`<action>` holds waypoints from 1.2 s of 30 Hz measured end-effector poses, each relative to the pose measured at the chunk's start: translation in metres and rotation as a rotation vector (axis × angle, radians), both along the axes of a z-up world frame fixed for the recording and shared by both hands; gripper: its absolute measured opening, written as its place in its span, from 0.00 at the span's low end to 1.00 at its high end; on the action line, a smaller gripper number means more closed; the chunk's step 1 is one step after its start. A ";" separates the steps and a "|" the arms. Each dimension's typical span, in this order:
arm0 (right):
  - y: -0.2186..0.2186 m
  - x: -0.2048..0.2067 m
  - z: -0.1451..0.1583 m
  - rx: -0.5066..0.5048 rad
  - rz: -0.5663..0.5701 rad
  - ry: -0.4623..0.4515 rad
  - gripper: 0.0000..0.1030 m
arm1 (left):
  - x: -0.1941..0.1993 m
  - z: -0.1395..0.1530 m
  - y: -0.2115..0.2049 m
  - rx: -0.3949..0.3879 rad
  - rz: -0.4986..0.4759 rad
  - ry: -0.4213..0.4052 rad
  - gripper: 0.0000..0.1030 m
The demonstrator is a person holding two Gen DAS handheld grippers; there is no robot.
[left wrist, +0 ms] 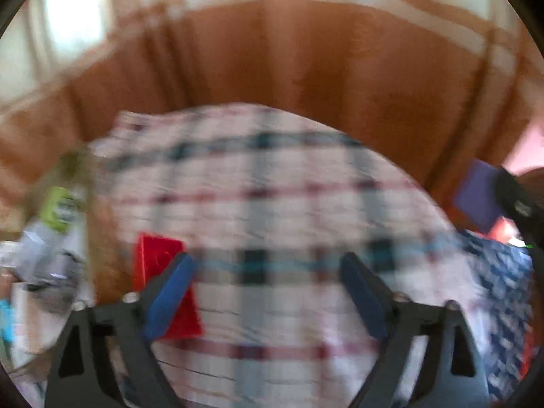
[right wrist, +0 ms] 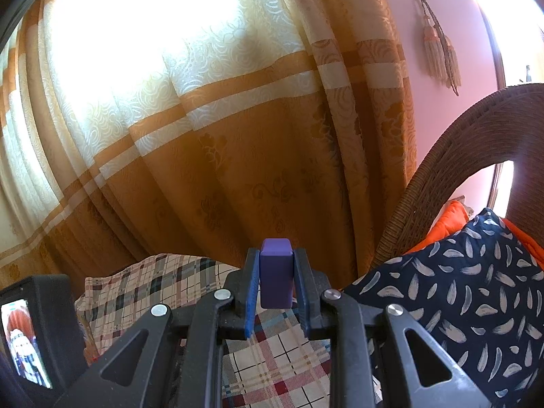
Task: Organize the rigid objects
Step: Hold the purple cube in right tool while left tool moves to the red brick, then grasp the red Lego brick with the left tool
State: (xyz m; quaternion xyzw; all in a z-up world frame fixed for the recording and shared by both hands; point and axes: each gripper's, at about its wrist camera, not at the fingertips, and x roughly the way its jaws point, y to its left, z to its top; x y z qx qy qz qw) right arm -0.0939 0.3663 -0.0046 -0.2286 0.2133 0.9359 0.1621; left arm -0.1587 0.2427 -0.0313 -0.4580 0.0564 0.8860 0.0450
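Observation:
In the blurred left wrist view my left gripper (left wrist: 268, 265) stands open above a plaid cloth (left wrist: 272, 187), with nothing between its blue pads. A red block (left wrist: 159, 265) lies on the cloth, partly behind the left finger (left wrist: 170, 295). At the right edge the purple block (left wrist: 479, 197) shows, with the other gripper beside it. In the right wrist view my right gripper (right wrist: 276, 258) is shut on that purple block (right wrist: 276, 272), holding it upright above the plaid cloth (right wrist: 163, 282).
An orange and cream curtain (right wrist: 238, 136) hangs behind. A wicker chair (right wrist: 459, 176) with a navy patterned cushion (right wrist: 459, 289) and an orange cushion (right wrist: 448, 224) stands at the right. Bottles and packaging (left wrist: 57, 210) crowd the left. A black device with a screen (right wrist: 30, 333) sits at the lower left.

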 end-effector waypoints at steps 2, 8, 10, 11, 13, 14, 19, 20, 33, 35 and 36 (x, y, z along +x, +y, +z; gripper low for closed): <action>0.000 0.000 0.000 -0.003 -0.001 0.002 0.22 | 0.009 0.002 0.005 -0.023 -0.022 0.024 0.78; 0.000 0.001 0.000 0.004 0.002 0.007 0.22 | 0.015 0.015 -0.003 -0.090 0.025 0.101 0.77; -0.002 0.000 0.001 0.013 0.006 0.004 0.22 | 0.011 0.012 -0.008 -0.080 0.058 0.066 0.77; -0.002 0.000 0.001 0.013 0.006 0.004 0.22 | 0.011 0.010 -0.011 -0.075 0.076 0.049 0.78; 0.000 0.000 0.000 0.003 0.002 0.003 0.22 | 0.019 0.009 -0.018 -0.060 0.112 0.044 0.78; 0.001 0.000 -0.001 -0.004 0.003 0.003 0.22 | 0.024 0.011 -0.020 -0.050 0.124 0.052 0.78; 0.002 0.002 0.000 -0.009 -0.001 0.012 0.22 | 0.053 0.019 -0.044 0.053 0.229 0.093 0.78; 0.004 0.001 0.000 -0.017 -0.004 0.011 0.22 | 0.054 0.019 -0.046 0.064 0.242 0.092 0.78; 0.004 0.001 0.000 -0.025 0.004 0.014 0.22 | 0.035 0.007 -0.041 0.071 0.272 0.017 0.84; 0.004 0.001 -0.001 -0.024 0.003 0.013 0.22 | 0.036 0.005 -0.040 0.067 0.274 0.020 0.84; 0.005 0.001 -0.001 -0.026 0.002 0.013 0.22 | 0.035 0.004 -0.040 0.060 0.275 0.015 0.84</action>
